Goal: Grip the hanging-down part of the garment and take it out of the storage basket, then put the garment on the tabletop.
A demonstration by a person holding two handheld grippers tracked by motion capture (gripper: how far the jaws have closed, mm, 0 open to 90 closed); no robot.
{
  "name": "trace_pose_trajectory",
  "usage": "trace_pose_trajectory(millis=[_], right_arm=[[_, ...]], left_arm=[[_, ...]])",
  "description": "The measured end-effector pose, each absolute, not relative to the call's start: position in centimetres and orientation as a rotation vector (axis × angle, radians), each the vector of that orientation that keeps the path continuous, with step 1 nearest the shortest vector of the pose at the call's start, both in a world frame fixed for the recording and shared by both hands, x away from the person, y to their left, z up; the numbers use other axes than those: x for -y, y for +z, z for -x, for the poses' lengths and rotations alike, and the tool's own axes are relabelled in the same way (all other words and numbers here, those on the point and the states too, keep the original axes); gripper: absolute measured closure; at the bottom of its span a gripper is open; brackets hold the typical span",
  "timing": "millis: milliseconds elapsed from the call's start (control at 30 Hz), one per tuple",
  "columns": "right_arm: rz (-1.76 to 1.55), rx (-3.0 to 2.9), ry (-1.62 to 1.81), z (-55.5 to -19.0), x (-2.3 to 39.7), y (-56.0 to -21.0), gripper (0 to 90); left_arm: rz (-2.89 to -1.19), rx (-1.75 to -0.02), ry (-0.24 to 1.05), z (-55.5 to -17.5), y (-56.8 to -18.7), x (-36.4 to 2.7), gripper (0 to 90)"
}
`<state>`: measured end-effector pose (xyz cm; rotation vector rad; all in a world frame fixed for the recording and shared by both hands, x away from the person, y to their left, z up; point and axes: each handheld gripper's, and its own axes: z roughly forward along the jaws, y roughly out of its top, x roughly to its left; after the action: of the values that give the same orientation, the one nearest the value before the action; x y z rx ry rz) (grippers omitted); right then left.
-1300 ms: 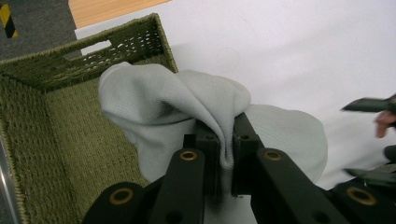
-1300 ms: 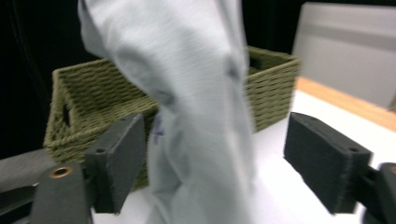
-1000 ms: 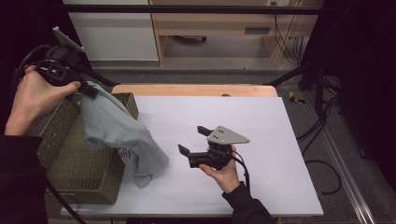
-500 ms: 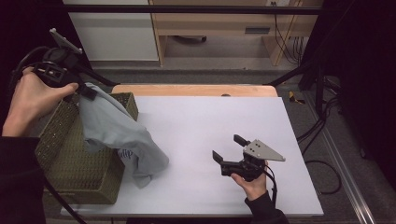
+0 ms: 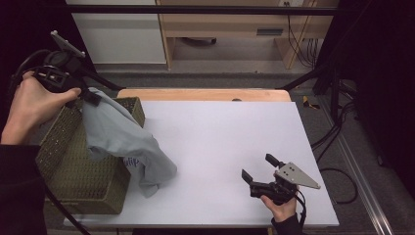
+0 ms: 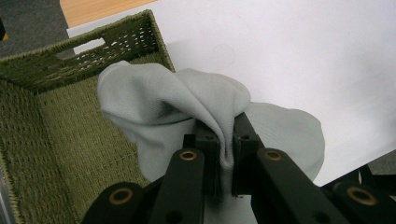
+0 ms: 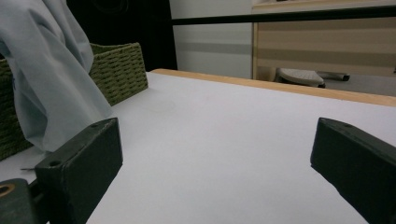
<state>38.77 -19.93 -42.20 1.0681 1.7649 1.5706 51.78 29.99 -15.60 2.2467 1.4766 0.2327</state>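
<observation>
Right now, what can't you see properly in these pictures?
- The print on the shirt: in the high view, folds cover most of the blue letters, which are also too small to read.
- The bottom of the basket: in the left gripper view, the shirt and the left gripper cover part of it.
- The near end of the basket: in the high view, the person's dark sleeve hides it.
- The right gripper: its own view's bottom edge cuts off its fingers.

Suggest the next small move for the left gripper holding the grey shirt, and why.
Probably lift higher and carry it over the white table. The left gripper is shut on the light grey cloth shirt, which hangs over the woven green basket's rim, its lower end resting on the table.
</observation>
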Motion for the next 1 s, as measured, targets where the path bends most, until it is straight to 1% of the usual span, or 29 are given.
trace_pose_trajectory(millis=[433,567,767,1000], right_arm=[[-1.083,-1.741,1.557,-38.5,20.5,-42.7,2.5],[-1.088,-1.749,1.555,-38.5,20.6,-42.7,2.5],[-1.079,-1.757,1.549,-38.5,20.5,-42.8,2.4],[-1.087,-1.763,1.551,-38.3,20.6,-42.7,2.4]], left_arm=[[-2.244,-1.482,0.230,-51.7,-15.5,-29.8,84.2],[-2.256,-1.458,0.216,-51.7,-15.4,-29.6,84.3],[-2.244,-1.408,0.224,-51.3,-14.8,-28.5,84.5],[-2.260,-1.325,0.242,-50.5,-13.3,-25.8,84.6]])
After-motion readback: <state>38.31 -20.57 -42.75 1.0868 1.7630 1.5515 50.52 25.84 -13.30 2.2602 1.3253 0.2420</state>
